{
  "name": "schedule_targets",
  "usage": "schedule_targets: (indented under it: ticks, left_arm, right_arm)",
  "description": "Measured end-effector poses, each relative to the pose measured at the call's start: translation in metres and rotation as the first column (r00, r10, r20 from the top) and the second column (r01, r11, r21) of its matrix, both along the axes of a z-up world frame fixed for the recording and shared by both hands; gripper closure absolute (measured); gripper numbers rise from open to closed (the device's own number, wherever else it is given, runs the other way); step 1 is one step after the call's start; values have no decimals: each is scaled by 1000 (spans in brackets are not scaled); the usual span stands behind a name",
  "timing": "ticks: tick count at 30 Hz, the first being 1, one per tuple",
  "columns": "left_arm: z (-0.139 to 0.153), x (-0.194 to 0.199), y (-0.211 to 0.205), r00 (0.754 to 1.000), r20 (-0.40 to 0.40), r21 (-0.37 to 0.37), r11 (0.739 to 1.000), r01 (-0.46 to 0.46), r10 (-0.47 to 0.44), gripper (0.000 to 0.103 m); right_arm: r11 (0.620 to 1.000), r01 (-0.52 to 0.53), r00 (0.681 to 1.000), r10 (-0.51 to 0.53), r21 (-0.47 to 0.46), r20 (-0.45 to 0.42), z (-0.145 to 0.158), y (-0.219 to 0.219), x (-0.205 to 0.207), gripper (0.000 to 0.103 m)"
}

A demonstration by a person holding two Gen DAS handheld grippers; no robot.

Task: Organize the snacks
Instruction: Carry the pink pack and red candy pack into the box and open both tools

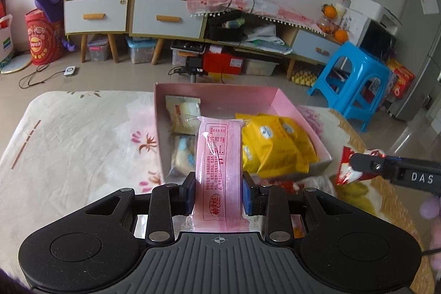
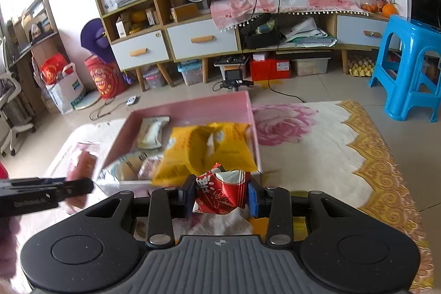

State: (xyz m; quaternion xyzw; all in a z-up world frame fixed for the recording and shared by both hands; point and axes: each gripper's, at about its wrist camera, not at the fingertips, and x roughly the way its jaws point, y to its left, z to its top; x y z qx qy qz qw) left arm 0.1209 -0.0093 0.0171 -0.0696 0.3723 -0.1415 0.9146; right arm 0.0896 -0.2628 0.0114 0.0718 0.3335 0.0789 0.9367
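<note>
Nearest the left wrist camera, the left gripper (image 1: 219, 190) had its jaws pinching a long pink snack packet (image 1: 219, 159) that stood upright between the pads, printed side facing the lens. Beyond it sat the pink box (image 1: 284, 101) on the flowered cloth of the desk (image 1: 77, 134), towards the desk's far edge. Inside the box lay 2 yellow snack bags (image 1: 275, 148) on the right side, a cream packet (image 1: 183, 115) at the far left and a pale blue-and-white packet (image 1: 182, 156) just in front of it.

On the right wrist view, the right gripper (image 2: 220, 196) had its jaws squeezed on a crumpled red snack wrapper (image 2: 220, 192), held just at the near rim of the box. The same wrapper (image 1: 348, 167) showed at the right of the left view, clear of the box's right wall. Some blurred reddish packets (image 2: 82, 164) lay on the desk left of the box; what they were could not be told.
</note>
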Motion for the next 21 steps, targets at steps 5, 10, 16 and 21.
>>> schedule_targets:
  ticks: [5,10,16,21]
  left_arm:
    - [-6,18,-9,999,-23,-38,998,-44,43,74]
    - [-9,39,-16,997,-45,-63,996,-69,66,74]
    - [-20,72,-26,996,-59,-67,995,-77,73,74]
    - [-34,99,-32,994,-74,-48,996,-79,75,74]
  right_arm:
    - [999,24,1000,-24,49,-4,-4,7,19,75]
    - [993,62,998,-62,103,-6,-7,6,39,75]
    - [979,128,991,-132,161,9,-4,-5,74,75]
    - [962,144,989,-149,233,7,-16,-13,102,75]
